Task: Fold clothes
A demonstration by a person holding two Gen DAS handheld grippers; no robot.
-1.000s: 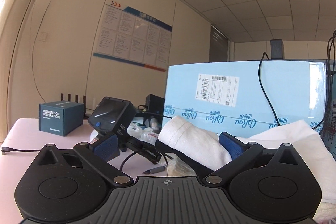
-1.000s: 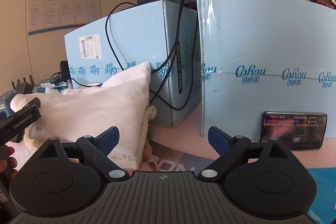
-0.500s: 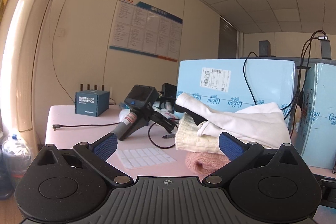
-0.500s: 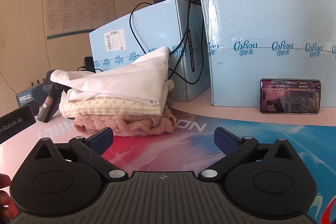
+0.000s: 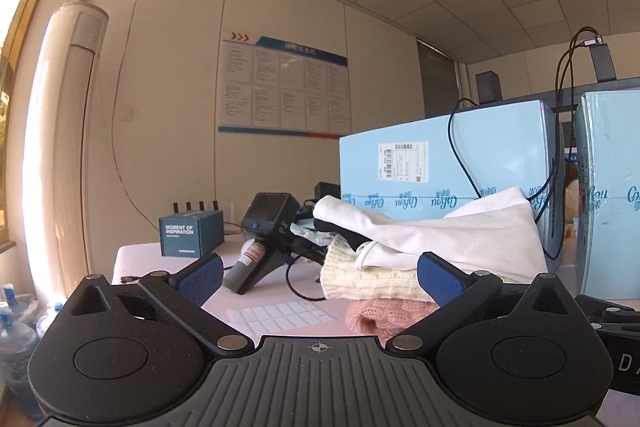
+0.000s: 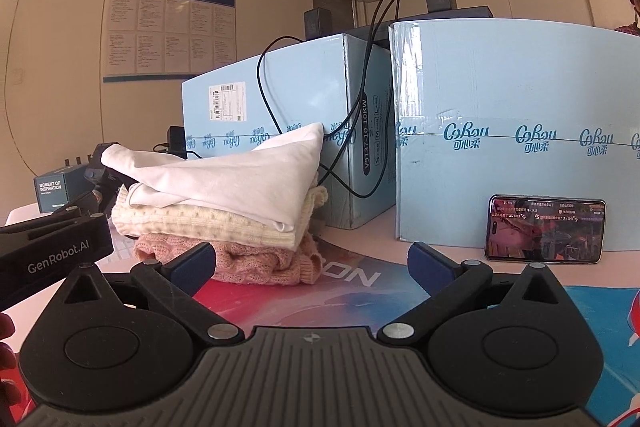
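A stack of three folded garments sits on the table: a white cloth (image 6: 240,175) on top, a cream knit (image 6: 216,221) under it, a pink knit (image 6: 256,261) at the bottom. The stack also shows in the left wrist view, with the white cloth (image 5: 452,239) on top. My left gripper (image 5: 320,277) is open and empty, a short way back from the stack. My right gripper (image 6: 312,261) is open and empty, in front of the stack. The left gripper's body (image 6: 52,251) shows at the left of the right wrist view.
Two light blue cartons (image 6: 288,115) (image 6: 520,131) with cables stand behind the stack. A phone (image 6: 544,229) leans on the right carton. A black handheld device (image 5: 264,235), a dark box (image 5: 190,233) and a white label sheet (image 5: 280,315) lie left of the stack.
Both grippers have pulled back from the stack, which now looks smaller and farther. The white cloth stays on top of the stack.
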